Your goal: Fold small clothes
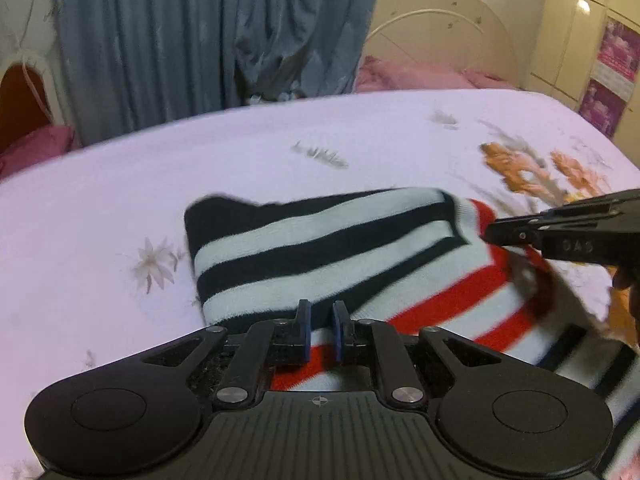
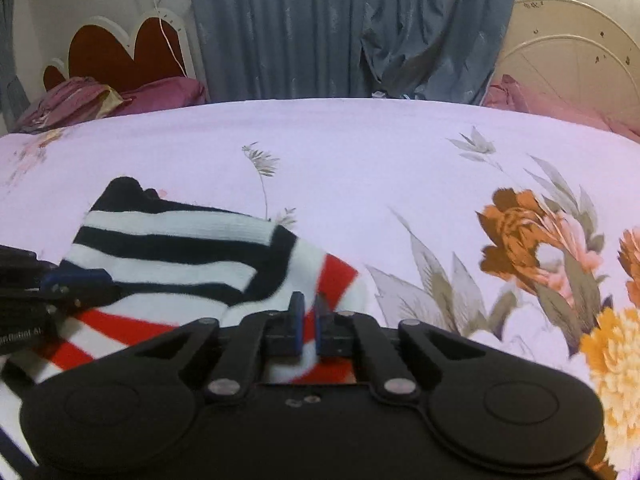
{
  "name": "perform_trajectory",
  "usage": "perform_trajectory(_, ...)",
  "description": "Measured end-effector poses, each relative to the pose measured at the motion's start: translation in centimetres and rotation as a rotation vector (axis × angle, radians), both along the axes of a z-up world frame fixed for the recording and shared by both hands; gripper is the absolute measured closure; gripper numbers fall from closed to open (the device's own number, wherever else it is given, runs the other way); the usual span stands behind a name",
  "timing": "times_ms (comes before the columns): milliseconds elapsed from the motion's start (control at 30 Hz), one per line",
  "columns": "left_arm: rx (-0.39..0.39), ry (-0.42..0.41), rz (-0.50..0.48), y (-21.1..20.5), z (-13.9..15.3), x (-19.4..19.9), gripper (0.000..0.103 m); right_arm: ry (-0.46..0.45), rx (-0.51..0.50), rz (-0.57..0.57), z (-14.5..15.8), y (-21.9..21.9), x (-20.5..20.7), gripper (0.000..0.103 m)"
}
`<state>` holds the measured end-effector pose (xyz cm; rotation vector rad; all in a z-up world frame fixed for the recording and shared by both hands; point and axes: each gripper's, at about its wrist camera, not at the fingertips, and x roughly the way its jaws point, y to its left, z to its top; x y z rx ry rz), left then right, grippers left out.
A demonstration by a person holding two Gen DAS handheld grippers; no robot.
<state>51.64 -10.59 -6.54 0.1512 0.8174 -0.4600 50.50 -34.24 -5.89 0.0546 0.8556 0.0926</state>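
A small striped garment (image 1: pixel 320 248) lies folded on the bed, its upper layer black and white, the layer beneath red and white. My left gripper (image 1: pixel 322 312) is at its near edge, its blue pads close together with the black-striped fabric between them. In the right wrist view the left gripper (image 2: pixel 80 284) comes in from the left edge onto the garment (image 2: pixel 180 256). My right gripper (image 2: pixel 309 304) is shut at the garment's red and white right end, with fabric showing in the narrow gap. From the left wrist, the right gripper (image 1: pixel 490 234) has its tip pressed shut at that corner.
The bed has a lilac sheet (image 2: pixel 360 152) with orange flower prints (image 2: pixel 520 240) to the right of the garment. Blue curtains (image 2: pixel 340 28) hang behind the bed. A cream headboard (image 1: pixel 440 40) and pink pillows (image 1: pixel 420 76) stand at the back right.
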Motion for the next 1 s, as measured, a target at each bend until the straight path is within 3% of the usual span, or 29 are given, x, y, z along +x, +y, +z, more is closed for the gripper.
perform_trajectory(67,-0.032,-0.044,-0.028,0.3,1.4,-2.1,0.091,-0.047,0.025,0.007,1.3,-0.5,-2.1,0.087)
perform_trajectory(233,-0.054,-0.066,-0.048,1.2,2.3,-8.0,0.091,-0.085,0.089,0.134,3.5,0.4,-8.7,0.091)
perform_trajectory(300,0.015,-0.061,-0.018,1.6,1.0,-9.5,0.092,-0.067,0.053,0.189,3.1,0.7,-11.1,0.096)
perform_trajectory(367,-0.010,-0.077,0.006,2.3,0.1,-10.4,0.092,0.001,-0.061,0.169,0.6,0.9,-11.6,0.102)
perform_trajectory(467,0.026,-0.077,0.016,1.5,0.6,-10.1,0.092,0.011,0.033,0.104,0.5,-0.4,-11.1,0.097)
perform_trajectory(567,0.035,-0.101,0.012,1.7,1.6,-11.3,0.091,-0.014,-0.028,0.137,2.0,0.7,-11.5,0.098)
perform_trajectory(700,0.001,-0.121,-0.007,2.8,2.9,-14.5,0.091,-0.088,0.017,0.183,3.9,0.9,-14.1,0.097)
perform_trajectory(767,0.039,-0.092,-0.022,2.6,2.0,-15.2,0.091,-0.070,-0.005,0.228,3.3,1.6,-15.2,0.097)
perform_trajectory(833,0.060,-0.042,-0.007,2.7,0.4,-15.6,0.092,0.043,-0.107,0.231,0.5,2.4,-15.0,0.101)
perform_trajectory(933,0.048,-0.046,0.014,3.3,-0.3,-16.6,0.092,0.031,-0.093,0.201,-0.5,1.8,-16.0,0.101)
perform_trajectory(1000,0.039,-0.045,0.027,3.5,-0.4,-16.9,0.092,0.040,-0.098,0.198,-0.3,1.8,-16.1,0.095)
